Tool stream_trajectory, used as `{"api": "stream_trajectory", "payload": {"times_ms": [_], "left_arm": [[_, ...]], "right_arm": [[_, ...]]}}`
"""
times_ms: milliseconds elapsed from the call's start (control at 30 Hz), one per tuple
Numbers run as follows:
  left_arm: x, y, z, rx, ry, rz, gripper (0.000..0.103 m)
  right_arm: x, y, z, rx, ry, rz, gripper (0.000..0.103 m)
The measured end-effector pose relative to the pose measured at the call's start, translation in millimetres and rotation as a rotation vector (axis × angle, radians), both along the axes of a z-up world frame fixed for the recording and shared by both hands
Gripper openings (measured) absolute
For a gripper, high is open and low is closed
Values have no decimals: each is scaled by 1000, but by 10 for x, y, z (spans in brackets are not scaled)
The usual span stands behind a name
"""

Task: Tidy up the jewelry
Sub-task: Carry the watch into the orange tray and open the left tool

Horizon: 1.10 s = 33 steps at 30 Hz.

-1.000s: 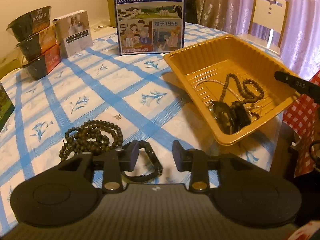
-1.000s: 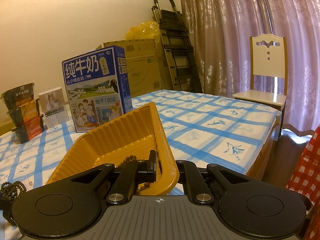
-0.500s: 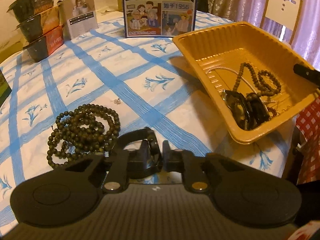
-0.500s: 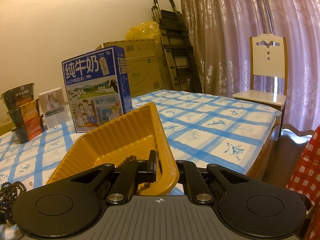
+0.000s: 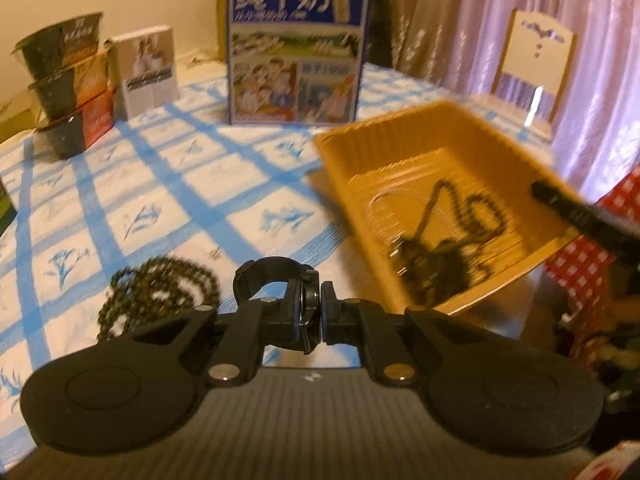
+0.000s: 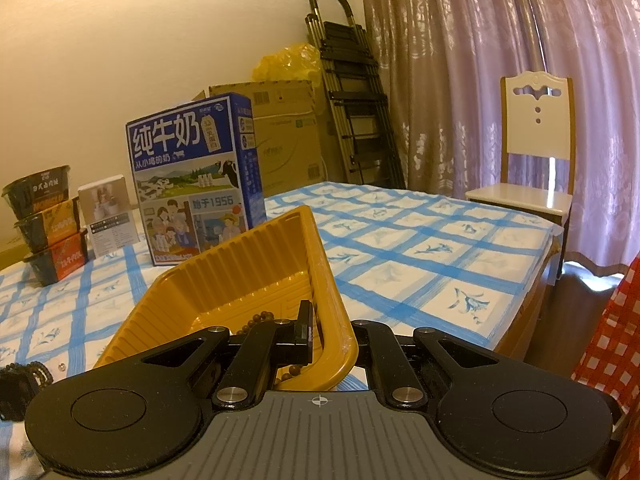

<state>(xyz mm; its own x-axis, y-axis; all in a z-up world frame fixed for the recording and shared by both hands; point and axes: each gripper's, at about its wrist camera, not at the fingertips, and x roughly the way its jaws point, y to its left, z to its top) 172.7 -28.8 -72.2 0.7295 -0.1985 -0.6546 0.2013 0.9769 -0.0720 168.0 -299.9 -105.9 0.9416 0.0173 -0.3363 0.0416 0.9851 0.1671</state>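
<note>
Blue-checked tabletop [image 5: 168, 184] under everything, milk carton [image 5: 296, 48] standing at the back. Tilted orange tray [image 5: 432, 152] up and to the right of the left gripper [image 5: 320, 312], one edge raised, already holding beads and a dark watch. Right gripper [image 6: 340, 340] clamped on that tray's near wall, jaws closed either side of the rim. Dark bead necklace [image 5: 160, 292] heaped on the cloth just left of the left gripper. Black watch [image 5: 276, 280] pinched at its case between closed left jaws, strap loop arching up and leftward. Likely next: carry rightward, over the tray's low rim, then release.
</note>
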Motion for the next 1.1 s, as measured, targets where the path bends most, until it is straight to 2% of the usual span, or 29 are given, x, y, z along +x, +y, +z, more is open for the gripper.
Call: {"api": "stream_trajectory", "payload": {"times_ms": [300, 433, 600, 900, 1100], "left_arm": [[88, -488, 312, -122, -54, -146, 8], [203, -762, 329, -168, -55, -209, 8], [374, -1045, 227, -218, -9, -264, 8], [614, -1185, -28, -260, 81, -255, 8], [634, -1178, -59, -258, 77, -246, 8]], "right_arm": [[-1, 7, 7, -1, -1, 1, 7], [2, 8, 6, 0, 0, 0, 7], [1, 13, 8, 0, -1, 1, 8], [5, 45, 27, 1, 2, -1, 8], [7, 74, 37, 1, 2, 0, 8]]}}
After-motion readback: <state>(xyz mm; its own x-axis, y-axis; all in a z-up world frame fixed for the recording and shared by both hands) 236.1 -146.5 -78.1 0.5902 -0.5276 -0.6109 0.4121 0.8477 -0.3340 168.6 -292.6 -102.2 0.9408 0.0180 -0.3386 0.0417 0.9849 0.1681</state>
